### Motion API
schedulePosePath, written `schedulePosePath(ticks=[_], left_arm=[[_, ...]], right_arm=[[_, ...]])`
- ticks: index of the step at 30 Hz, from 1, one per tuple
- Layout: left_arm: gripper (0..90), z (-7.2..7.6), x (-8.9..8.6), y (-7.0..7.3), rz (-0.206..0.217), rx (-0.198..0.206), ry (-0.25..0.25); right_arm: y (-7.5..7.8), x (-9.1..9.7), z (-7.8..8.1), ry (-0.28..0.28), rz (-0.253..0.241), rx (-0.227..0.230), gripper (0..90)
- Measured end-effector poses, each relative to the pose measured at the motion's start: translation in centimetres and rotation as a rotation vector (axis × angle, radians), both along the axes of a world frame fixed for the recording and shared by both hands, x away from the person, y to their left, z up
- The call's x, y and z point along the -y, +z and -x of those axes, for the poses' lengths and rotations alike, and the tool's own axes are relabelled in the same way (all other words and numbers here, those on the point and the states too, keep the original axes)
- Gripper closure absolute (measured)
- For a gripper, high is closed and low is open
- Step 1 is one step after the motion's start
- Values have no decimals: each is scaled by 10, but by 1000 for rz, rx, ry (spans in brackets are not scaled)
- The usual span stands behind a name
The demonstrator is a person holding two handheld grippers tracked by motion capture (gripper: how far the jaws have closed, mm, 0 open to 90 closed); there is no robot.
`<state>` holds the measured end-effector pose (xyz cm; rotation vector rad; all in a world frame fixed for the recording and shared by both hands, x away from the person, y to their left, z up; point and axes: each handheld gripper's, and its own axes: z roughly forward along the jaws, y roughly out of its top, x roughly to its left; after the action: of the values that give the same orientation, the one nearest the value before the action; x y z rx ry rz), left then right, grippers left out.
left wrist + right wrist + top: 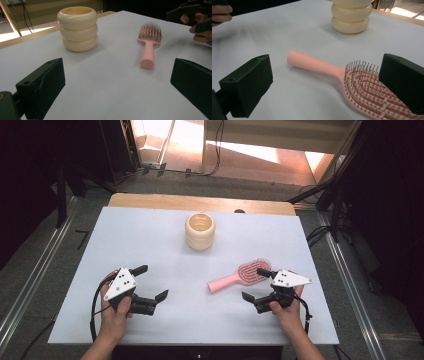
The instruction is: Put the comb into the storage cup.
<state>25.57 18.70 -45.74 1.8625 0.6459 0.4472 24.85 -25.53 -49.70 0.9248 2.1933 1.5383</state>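
On the left, the left gripper [152, 282] hovered low over the white table [150, 230], jaws spread wide with nothing between them. It was angled toward the middle of the table, so both things ahead fell between its jaws in the left gripper view; to me it looked like a hand waiting, not one at work.

Toward the far middle stood a cream holder [200, 231], three fat rings stacked, mouth open upward and, as far as I could see, empty. Set upright and well apart from everything else, it seemed to be the place where the brush belonged.

To the right lay the pink hairbrush [239, 276], flat on the table with bristles up, its handle pointing toward the left gripper and its head toward the right one. The right gripper [259, 285] sat just beside that head, jaws fully released; in the right gripper view the bristled head lay low between the pads, one pad close against its edge, though no pad pressed on it. I judged the brush lay free, resting on its own weight, with its slim handle left clear for a firmer pinch.

By count: one holder, one hairbrush, two grippers, two hands.
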Motion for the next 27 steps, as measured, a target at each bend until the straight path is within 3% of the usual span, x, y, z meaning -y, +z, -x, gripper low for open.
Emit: schedulePosePath(ticks=[8,14,23,27], left_arm=[[2,-7,10,6,-13,-5,-22],[2,-14,20,7,-23,-20,-41],[2,-23,34,11,-22,-32,-70],[69,-28,41,12,-27,-38,-64]], right_arm=[[-6,30,12,-51,-5,-15,0],[-6,55,20,-90,-29,3,0],[-6,71,25,-134,-47,31,0],[-7,74,26,-142,-39,40,0]])
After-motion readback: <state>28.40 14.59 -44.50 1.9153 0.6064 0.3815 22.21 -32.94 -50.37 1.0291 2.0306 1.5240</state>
